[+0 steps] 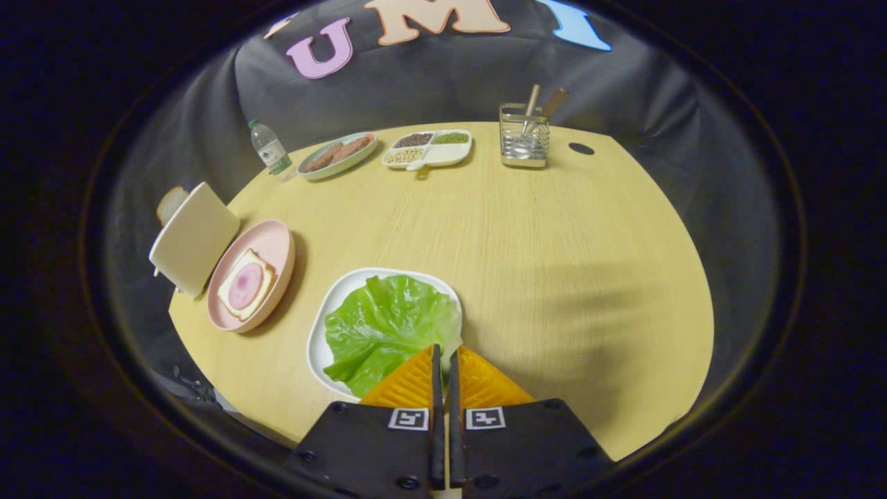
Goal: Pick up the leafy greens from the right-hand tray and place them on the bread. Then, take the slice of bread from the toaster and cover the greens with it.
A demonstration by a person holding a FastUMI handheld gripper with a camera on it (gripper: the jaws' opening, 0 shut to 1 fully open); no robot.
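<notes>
A large green lettuce leaf (384, 326) lies on a white tray (320, 333) just ahead of my fingers. My gripper (444, 352) is at the leaf's near right edge, its jaws drawn together with only a thin slit between them, and the rim of the leaf is pinched there. Left of the tray, a pink plate (277, 242) holds a slice of bread (267, 272) topped with a round pink slice of ham (245, 285). Beyond the pink plate, at the table's left edge, stands a white toaster (195, 237) with a slice of bread (170, 203) sticking out of it.
At the far side of the round wooden table (554, 263) stand a water bottle (270, 147), an oval plate of sausages (337, 155), a divided dish of beans (428, 148) and a wire utensil holder (524, 134). A small dark hole (581, 148) sits beside the holder.
</notes>
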